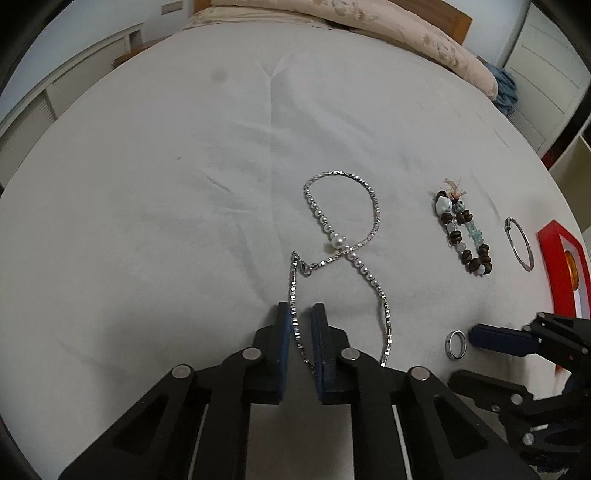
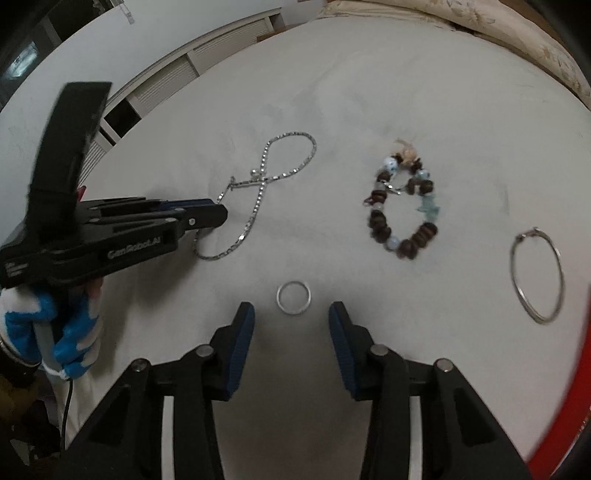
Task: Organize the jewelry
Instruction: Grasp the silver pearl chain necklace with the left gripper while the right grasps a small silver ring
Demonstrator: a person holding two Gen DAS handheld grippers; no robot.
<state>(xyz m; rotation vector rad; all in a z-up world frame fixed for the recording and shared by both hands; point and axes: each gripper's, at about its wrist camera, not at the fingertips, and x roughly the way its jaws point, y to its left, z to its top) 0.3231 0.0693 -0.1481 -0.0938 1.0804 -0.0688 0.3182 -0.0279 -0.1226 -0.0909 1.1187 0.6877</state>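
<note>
A silver chain necklace with pearls [image 1: 341, 236] lies looped on the white bed [image 1: 166, 166]. My left gripper [image 1: 300, 314] is open, its jaws on either side of the chain's lower strand; it also shows in the right wrist view [image 2: 218, 214]. A small silver ring [image 2: 293, 297] lies just ahead of my right gripper [image 2: 291, 314], which is open and empty. The ring also shows in the left wrist view [image 1: 456, 344], beside a right fingertip [image 1: 480, 334]. A brown beaded bracelet [image 2: 404, 206] and a thin silver bangle [image 2: 537, 275] lie further right.
A red box [image 1: 557, 266] sits at the bed's right edge. A folded beige quilt [image 1: 388, 26] lies at the far end. White cabinets [image 2: 166, 81] stand beyond the left side of the bed.
</note>
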